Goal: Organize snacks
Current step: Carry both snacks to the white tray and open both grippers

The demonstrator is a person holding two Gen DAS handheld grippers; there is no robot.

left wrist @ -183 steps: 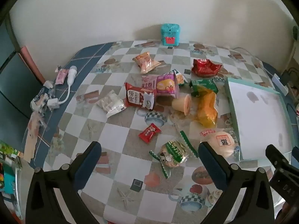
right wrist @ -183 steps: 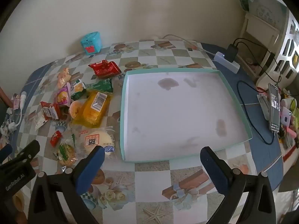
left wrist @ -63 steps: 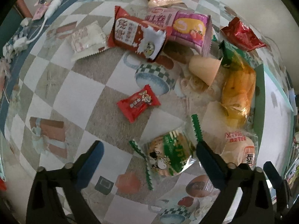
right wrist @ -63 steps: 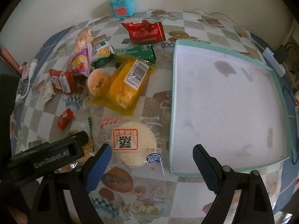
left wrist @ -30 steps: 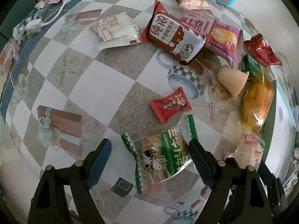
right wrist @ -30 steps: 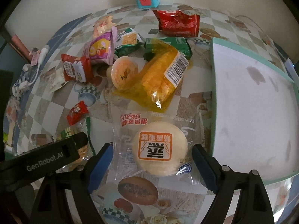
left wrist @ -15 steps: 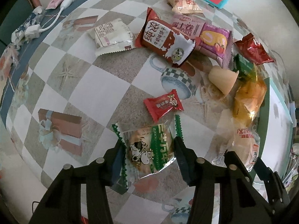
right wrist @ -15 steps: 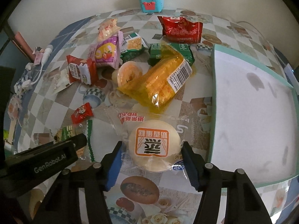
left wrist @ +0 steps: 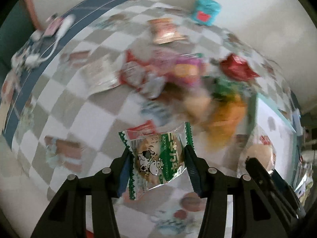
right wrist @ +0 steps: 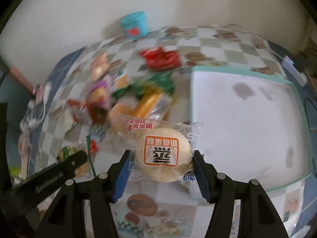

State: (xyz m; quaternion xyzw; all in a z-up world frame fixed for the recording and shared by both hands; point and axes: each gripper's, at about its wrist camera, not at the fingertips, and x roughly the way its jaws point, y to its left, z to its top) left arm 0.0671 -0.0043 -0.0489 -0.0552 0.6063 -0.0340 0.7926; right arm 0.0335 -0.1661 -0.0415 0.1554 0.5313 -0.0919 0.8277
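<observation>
Left gripper (left wrist: 156,156) fingers clamped on green-edged cow-print cookie packet (left wrist: 156,156), right gripper (right wrist: 161,159) fingers clamped on wrapped round bun (right wrist: 163,154), both raised above checkered surface (left wrist: 65,107) (background blurred), teal-rimmed tray (right wrist: 257,119) beside bun, other snacks well behind

my two cameras sit on my grippers and look steeply down, close above the table (left wrist: 65,107). both see the snack pile (right wrist: 126,91).

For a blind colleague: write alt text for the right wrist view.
The right tongs grip a clear-wrapped round pale bun above a checkered tablecloth. A white tray with mint rim lies right, blurred snack packets left.
</observation>
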